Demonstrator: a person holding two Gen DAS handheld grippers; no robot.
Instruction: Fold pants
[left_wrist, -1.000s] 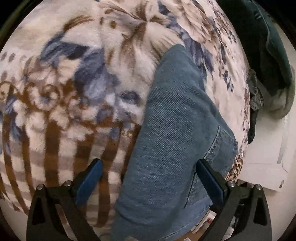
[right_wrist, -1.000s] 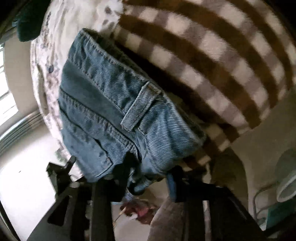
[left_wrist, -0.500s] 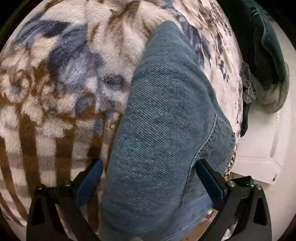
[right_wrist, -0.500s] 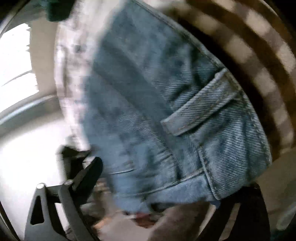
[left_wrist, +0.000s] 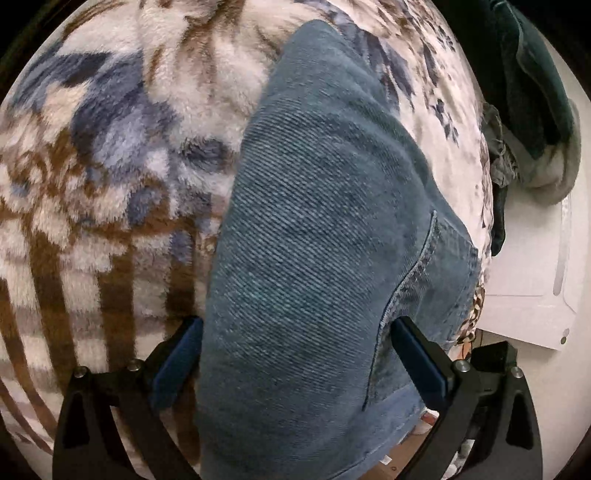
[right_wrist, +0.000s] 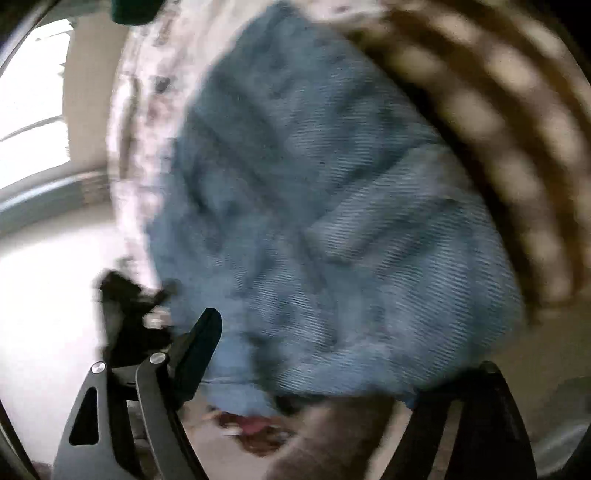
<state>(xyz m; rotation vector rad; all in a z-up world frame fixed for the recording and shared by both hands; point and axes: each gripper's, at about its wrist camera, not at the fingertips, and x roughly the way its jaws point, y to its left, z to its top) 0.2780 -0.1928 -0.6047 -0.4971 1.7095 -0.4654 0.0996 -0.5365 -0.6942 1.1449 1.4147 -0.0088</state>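
Observation:
Blue denim pants (left_wrist: 317, 236) lie in a folded strip on a floral and striped fleece blanket (left_wrist: 110, 155). My left gripper (left_wrist: 295, 354) is open, its blue-padded fingers (left_wrist: 177, 354) straddling the near end of the strip without pinching it. In the right wrist view, which is blurred by motion, the pants (right_wrist: 332, 206) fill the middle. My right gripper (right_wrist: 347, 354) is open, with the waistband end of the denim between and over its fingers (right_wrist: 199, 339); the right finger is partly hidden by the cloth.
A dark green garment (left_wrist: 532, 81) lies at the blanket's far right edge. White board or paper (left_wrist: 528, 266) sits beside the bed on the right. A bright window (right_wrist: 33, 96) and pale floor are at the left of the right wrist view.
My right gripper was shut on the waistband a second ago and has opened; that view swung and the pants now fill more of it. My left gripper moved closer over the strip.

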